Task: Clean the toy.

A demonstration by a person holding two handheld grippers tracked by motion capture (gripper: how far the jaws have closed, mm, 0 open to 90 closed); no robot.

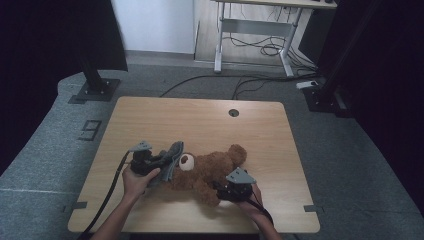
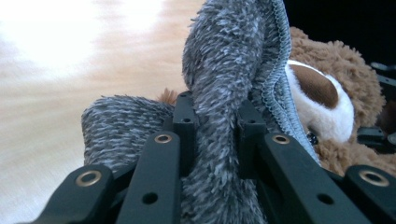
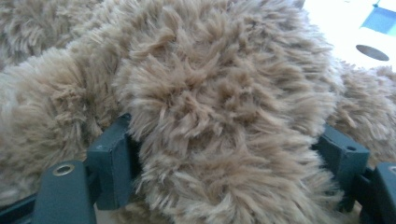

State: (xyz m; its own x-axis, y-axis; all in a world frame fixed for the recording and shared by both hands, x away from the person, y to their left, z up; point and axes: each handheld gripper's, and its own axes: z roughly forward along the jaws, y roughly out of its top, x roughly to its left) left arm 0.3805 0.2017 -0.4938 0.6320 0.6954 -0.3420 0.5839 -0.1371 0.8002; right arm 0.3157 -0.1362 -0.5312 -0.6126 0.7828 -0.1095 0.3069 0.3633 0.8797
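A brown teddy bear (image 1: pixel 200 172) lies on its back on the wooden table (image 1: pixel 200 120), head to the left. My left gripper (image 1: pixel 162 160) is at its head, shut on a grey fuzzy cloth (image 1: pixel 172 155). In the left gripper view the cloth (image 2: pixel 224 70) rises out of the pinched jaws of the left gripper (image 2: pixel 217 126), with the bear's white muzzle (image 2: pixel 322 102) just behind it. My right gripper (image 1: pixel 217 189) is at the bear's lower body. In the right gripper view, the right gripper (image 3: pixel 229 154) has its jaws wide apart on both sides of a plush limb (image 3: pixel 210 93), with fur pressed against both pads.
A round cable hole (image 1: pixel 233 112) sits near the table's far edge. Beyond the table are a white desk frame (image 1: pixel 255 25) with loose cables on the floor and black stand bases at the left (image 1: pixel 95 87) and right (image 1: pixel 320 97).
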